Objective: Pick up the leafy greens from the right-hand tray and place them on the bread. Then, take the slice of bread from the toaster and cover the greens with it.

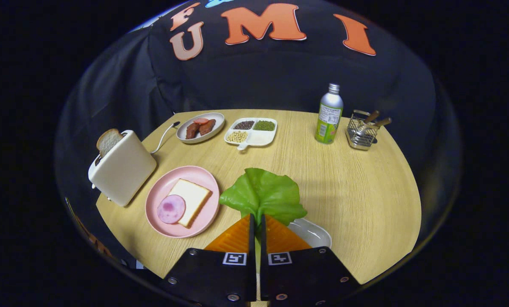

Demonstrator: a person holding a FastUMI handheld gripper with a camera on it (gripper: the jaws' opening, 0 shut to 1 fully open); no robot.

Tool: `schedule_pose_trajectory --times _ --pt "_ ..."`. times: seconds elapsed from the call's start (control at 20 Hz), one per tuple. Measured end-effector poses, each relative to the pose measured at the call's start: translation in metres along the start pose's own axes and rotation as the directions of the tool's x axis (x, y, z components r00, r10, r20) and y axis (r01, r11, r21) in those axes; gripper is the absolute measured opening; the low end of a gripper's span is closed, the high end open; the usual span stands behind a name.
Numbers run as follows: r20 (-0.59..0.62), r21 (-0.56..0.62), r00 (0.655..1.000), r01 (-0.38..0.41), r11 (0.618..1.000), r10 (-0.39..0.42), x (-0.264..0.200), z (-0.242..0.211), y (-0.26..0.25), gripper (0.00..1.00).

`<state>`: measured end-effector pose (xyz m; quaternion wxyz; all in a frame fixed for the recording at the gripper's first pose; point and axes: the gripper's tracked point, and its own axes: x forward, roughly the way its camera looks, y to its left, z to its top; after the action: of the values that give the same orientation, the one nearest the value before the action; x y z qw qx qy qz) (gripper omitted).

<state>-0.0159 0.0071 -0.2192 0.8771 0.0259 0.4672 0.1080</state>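
A broad green lettuce leaf (pixel 263 194) was held clamped in the tongs (pixel 256 221) at lower centre, above a white tray (pixel 312 232) on the wooden tabletop (pixel 357 192).

leafy greens (pixel 263 194): bright green, pale midrib
plate (pixel 163 226): pink
bread (pixel 192 199): cream, tan crust
ham slice (pixel 171 209): pink, purplish blotch
toaster (pixel 122 170): cream white
table (pixel 365 192): light wood grain
bottle (pixel 329 115): silver, green label
divided dish (pixel 261 138): white; dark, green, beige grains
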Motion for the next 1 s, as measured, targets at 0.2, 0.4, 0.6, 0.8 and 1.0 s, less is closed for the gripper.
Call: schedule_pose_trajectory --times 0.2,0.4,0.6,0.8,1.0 --pt "0.021 -0.055 0.998 -0.055 0.997 0.056 -0.001 0.014 0.038 0.04" --pt "0.024 -0.074 0.993 -0.117 0.99 0.119 0.004 0.024 0.076 0.04" --pt "0.011 -0.114 0.986 -0.164 0.98 0.167 0.01 0.029 0.108 0.04" --pt "-0.02 -0.125 0.979 -0.203 0.971 0.202 0.021 0.029 0.133 0.04" --pt "-0.063 -0.119 0.969 -0.245 0.962 0.239 0.033 0.029 0.154 0.04"
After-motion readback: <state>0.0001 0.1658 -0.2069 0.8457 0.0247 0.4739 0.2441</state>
